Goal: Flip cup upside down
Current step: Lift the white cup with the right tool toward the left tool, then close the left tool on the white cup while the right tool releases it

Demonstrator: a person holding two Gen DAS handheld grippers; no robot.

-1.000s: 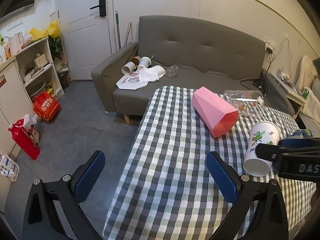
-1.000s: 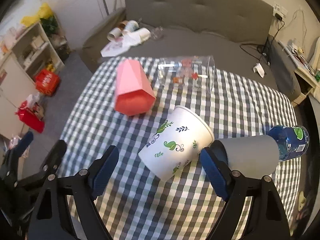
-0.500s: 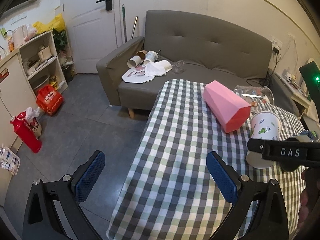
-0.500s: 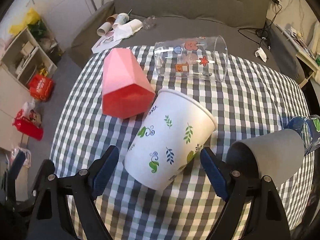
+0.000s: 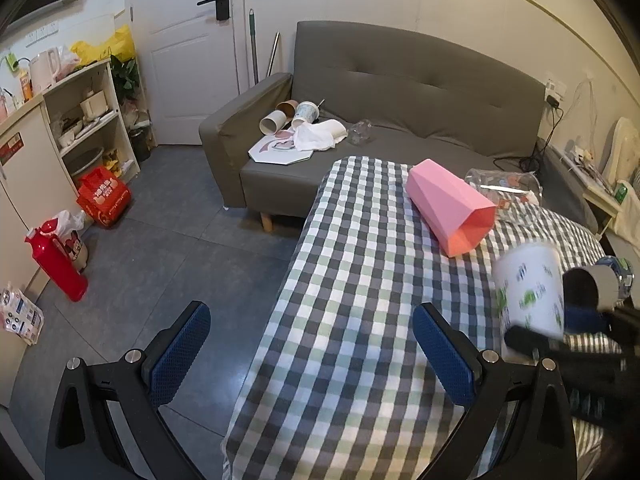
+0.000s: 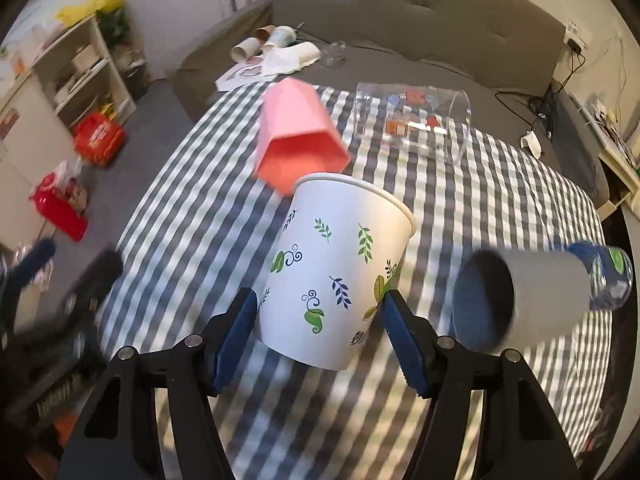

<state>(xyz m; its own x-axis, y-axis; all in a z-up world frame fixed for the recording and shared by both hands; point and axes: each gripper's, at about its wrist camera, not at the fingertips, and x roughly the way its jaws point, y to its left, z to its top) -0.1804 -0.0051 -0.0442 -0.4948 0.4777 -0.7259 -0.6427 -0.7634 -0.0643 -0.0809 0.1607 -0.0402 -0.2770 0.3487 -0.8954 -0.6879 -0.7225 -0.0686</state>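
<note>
The right tongs (image 6: 320,334) hold the white paper cup (image 6: 334,270) printed with green and blue leaves, one blue pad pressed against each side of its lower wall. The cup stands between the pads with its open rim tipped up and away from the tongs and its base toward them; whether that base touches the checked cloth of the table (image 6: 192,216) cannot be told. The background around the cup is smeared, while the cup and pads look sharp.

Just beyond the cup's rim lies a pink faceted cup (image 6: 298,138) on its side, its open mouth turned toward the right tongs. Farther out and to the right of it, a clear plastic cup (image 6: 416,122) with coloured stickers also lies on its side. To the right of the right tongs a grey cup (image 6: 520,300) lies with its dark mouth facing them, and a blue bottle (image 6: 610,276) rests at its far end.

The left tongs (image 5: 312,354) are spread wide and hold nothing, hanging over the table's near left edge with the floor under their left pad. From there the white paper cup (image 5: 528,288) appears blurred, ahead and to the right. Past the table stands a grey sofa (image 5: 400,92).
</note>
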